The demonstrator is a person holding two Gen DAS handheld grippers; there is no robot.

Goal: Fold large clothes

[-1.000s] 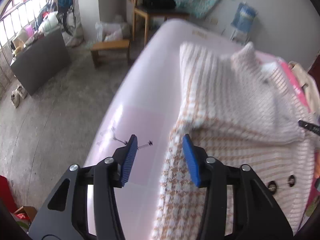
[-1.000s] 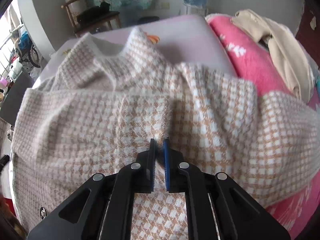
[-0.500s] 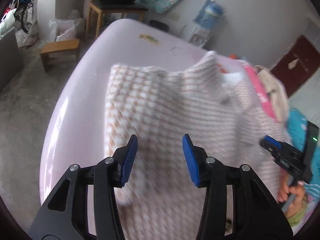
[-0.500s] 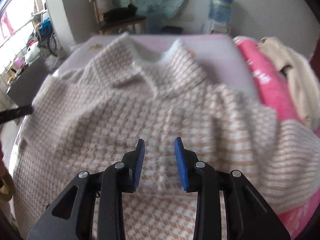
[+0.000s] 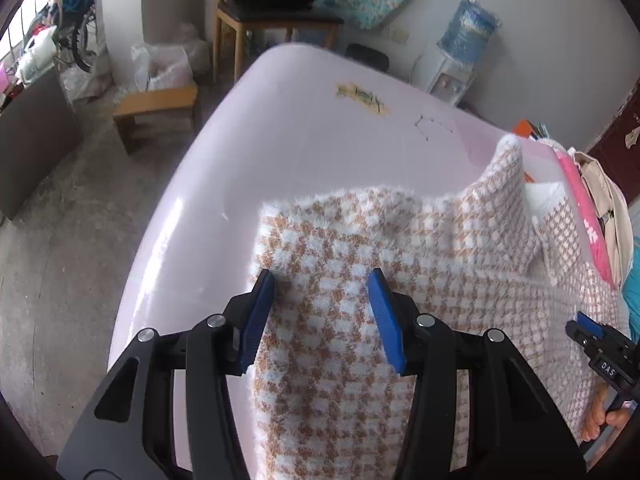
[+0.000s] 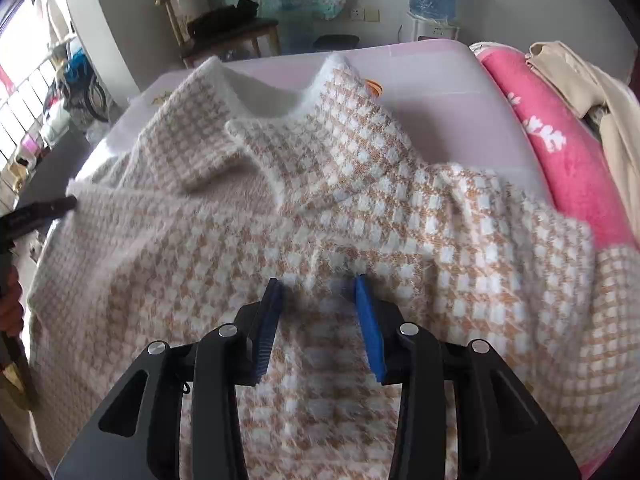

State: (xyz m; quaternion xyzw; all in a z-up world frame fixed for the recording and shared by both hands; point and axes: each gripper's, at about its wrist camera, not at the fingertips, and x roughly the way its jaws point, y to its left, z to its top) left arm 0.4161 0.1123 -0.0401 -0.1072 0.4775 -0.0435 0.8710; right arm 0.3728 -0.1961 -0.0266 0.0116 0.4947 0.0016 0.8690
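A fuzzy white-and-tan checked sweater [image 5: 400, 248] [image 6: 200, 248] lies spread on a pale lilac bed [image 5: 300, 140] [image 6: 440, 92], collar toward the far end. My left gripper [image 5: 320, 276] hovers over the sweater's upper left edge. Its jaws are opening, fabric lies below them and the pads press on nothing. My right gripper [image 6: 318, 280] stands over the middle of the chest. Its jaws are opening too, and a small raised ridge of knit sits between the pads without being pinched. Each gripper shows in the other's view: the right gripper [image 5: 588, 326], the left gripper [image 6: 60, 204].
A pink blanket [image 6: 560, 152] and a beige garment [image 6: 600, 80] lie piled along the bed's right side. Beyond the bed stand a wooden chair [image 5: 276, 12], a low stool [image 5: 156, 104] and a water dispenser [image 5: 468, 32]. Bare concrete floor lies to the left.
The right gripper let go of the pinched fabric, opened and drew back slightly. The left gripper travelled from the lower hem up along the sweater's left edge toward the shoulder.
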